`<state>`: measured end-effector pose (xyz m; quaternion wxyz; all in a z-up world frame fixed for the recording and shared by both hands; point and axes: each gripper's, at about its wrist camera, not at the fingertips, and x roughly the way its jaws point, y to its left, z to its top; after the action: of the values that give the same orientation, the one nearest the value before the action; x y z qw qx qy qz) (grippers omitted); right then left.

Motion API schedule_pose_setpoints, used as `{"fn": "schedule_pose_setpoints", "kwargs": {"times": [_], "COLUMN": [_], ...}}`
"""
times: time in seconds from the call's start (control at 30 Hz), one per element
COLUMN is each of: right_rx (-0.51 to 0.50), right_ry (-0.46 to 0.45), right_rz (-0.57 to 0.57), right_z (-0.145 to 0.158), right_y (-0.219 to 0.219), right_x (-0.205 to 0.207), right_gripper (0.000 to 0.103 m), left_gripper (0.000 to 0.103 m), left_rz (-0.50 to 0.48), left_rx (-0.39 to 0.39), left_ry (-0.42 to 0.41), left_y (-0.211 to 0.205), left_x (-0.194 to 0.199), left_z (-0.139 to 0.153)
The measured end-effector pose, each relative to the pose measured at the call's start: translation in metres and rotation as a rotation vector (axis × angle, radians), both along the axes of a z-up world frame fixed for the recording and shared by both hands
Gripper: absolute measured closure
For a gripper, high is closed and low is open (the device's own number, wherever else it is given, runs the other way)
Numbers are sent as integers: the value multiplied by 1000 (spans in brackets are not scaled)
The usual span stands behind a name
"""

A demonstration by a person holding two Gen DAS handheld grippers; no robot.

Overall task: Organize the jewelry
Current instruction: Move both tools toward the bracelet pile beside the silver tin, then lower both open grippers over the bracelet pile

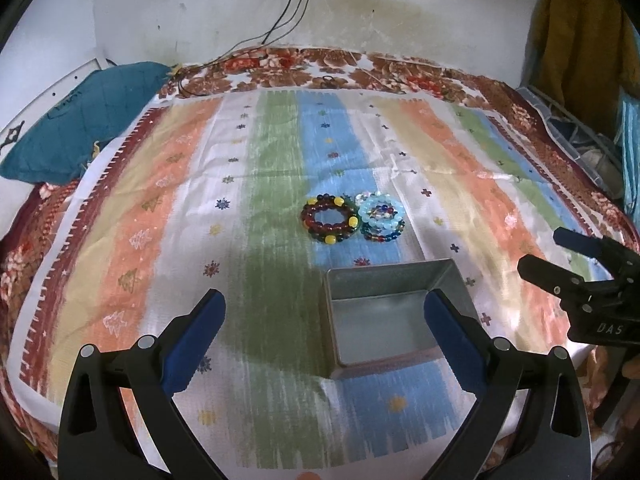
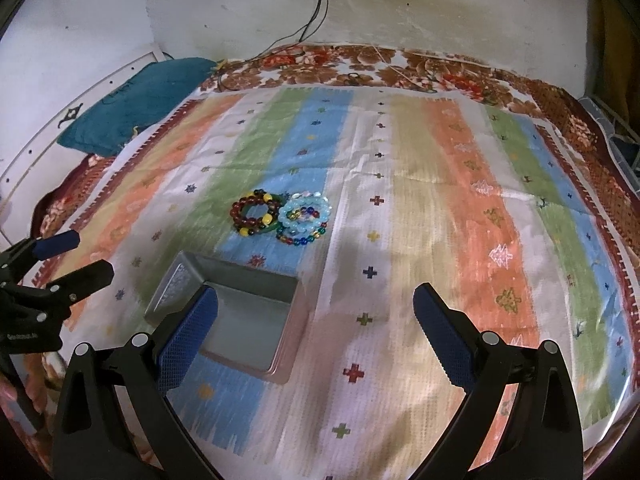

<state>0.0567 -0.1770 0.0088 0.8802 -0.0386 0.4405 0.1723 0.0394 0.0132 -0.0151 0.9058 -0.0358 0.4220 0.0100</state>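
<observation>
The heap of beaded bracelets, dark red-and-yellow beside pale blue (image 2: 280,218), lay at twelve o'clock beyond the empty grey metal tin (image 2: 240,320), roughly round with no long axis. The right gripper (image 2: 316,320) and the left gripper (image 1: 324,320) both gaped, holding nothing, about equally near. A striped cloth (image 2: 440,200) covered the bed against a stained wall.

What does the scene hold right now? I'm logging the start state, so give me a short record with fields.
surface: striped cloth over a bed
jewelry: two piles of bead bracelets, dark red and yellow, pale blue, side by side and touching
container: metal tin, nothing inside, nearer than the bracelets
left gripper: open, holding nothing
right gripper: open, holding nothing
progress: no bracelet in the tin yet
</observation>
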Motion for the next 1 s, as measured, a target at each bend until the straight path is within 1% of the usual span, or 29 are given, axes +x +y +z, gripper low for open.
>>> {"fn": "schedule_pose_setpoints", "kwargs": {"times": [0.13,0.37,0.6,0.73,0.9,1.0], "right_rx": [-11,-35,-43,-51,-57,-61], "right_ry": [1,8,21,34,53,61], "right_rz": [-7,3,1,3,0,-5], "right_z": [-1,-6,-11,-16,-23,-26], "right_y": [2,7,10,13,14,15], "right_x": [9,21,34,42,52,58], "right_gripper": [4,4,4,4,4,4], "left_gripper": [5,5,5,6,6,6], "left_rz": [-6,11,44,61,50,60], "left_rx": [29,25,-41,-105,-118,-101], "left_ry": [13,62,103,130,143,144], "left_y": [-4,5,20,28,28,29], "left_x": [13,36,56,68,78,84], "left_z": [-1,-9,-20,-26,-31,-33]}}
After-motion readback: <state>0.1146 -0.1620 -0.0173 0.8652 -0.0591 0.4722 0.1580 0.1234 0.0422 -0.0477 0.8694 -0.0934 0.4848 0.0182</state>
